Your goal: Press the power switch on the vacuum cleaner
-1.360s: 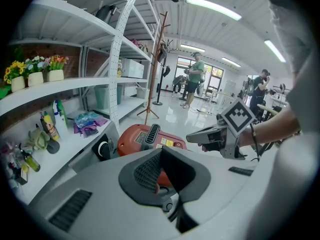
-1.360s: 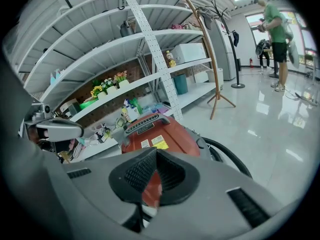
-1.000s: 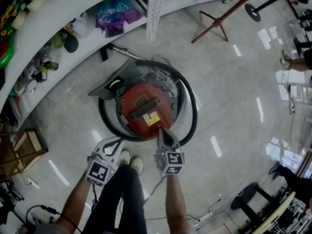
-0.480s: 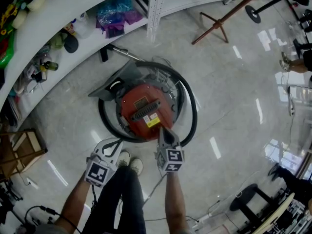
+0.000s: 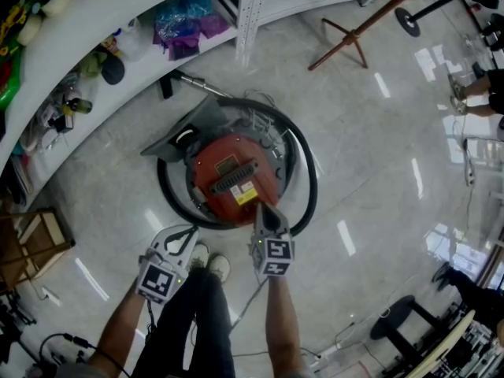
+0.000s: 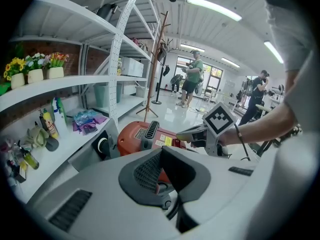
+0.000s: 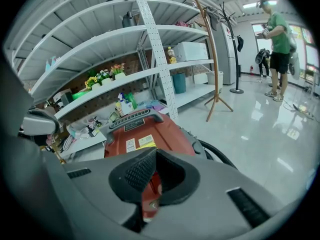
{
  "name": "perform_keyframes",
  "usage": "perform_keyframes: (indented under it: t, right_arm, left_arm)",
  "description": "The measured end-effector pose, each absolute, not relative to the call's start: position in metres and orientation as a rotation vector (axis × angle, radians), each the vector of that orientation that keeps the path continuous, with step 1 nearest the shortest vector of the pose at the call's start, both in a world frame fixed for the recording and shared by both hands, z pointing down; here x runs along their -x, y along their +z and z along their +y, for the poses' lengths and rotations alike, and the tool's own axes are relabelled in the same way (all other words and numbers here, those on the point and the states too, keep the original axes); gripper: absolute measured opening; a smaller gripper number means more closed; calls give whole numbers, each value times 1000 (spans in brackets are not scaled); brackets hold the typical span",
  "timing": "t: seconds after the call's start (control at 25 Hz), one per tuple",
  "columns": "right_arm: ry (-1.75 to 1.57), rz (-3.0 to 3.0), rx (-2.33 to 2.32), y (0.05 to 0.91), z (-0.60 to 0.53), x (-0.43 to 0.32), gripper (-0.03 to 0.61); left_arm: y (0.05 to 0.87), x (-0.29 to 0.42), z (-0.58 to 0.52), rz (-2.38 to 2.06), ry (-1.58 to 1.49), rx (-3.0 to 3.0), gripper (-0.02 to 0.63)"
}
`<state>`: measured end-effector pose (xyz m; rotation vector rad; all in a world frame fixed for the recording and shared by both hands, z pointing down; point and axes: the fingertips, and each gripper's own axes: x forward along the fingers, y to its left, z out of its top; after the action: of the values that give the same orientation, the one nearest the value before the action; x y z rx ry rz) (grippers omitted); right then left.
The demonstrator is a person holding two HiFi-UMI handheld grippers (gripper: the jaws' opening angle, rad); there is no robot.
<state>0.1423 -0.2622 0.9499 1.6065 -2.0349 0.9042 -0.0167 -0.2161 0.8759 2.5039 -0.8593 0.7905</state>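
- A white curved shelf unit (image 5: 87, 18), stocked with small bottles and bags, is seen along the far left.
- The left gripper (image 5: 189, 229) is held low over the glossy grey tiled floor (image 5: 378, 156), beside the person's pale shoes (image 5: 209, 263). Its jaws are seen pressed together with nothing between them, short of the vacuum.
- The round red canister vacuum cleaner (image 5: 230, 178) is found on the floor in the centre, in front of the shelving. A black carry handle (image 5: 234, 177) is laid across its top.
- The right gripper (image 5: 263, 210) is reached out over the near rim of the red body, by a yellow label (image 5: 246, 194). Its jaws are clenched shut on nothing. Contact cannot be made out, and the switch itself cannot be picked out.
- A black hose (image 5: 313, 187) is looped around the canister.
- A brown wooden coat stand (image 5: 346, 38) is seen at upper right.
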Motion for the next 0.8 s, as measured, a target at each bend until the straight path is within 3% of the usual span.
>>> perform_keyframes:
  t: [0.8]
  right_arm:
    - [932, -2031, -1609, 958, -262, -145, 12]
  left_arm:
    - [879, 24, -213, -879, 793, -2492, 6]
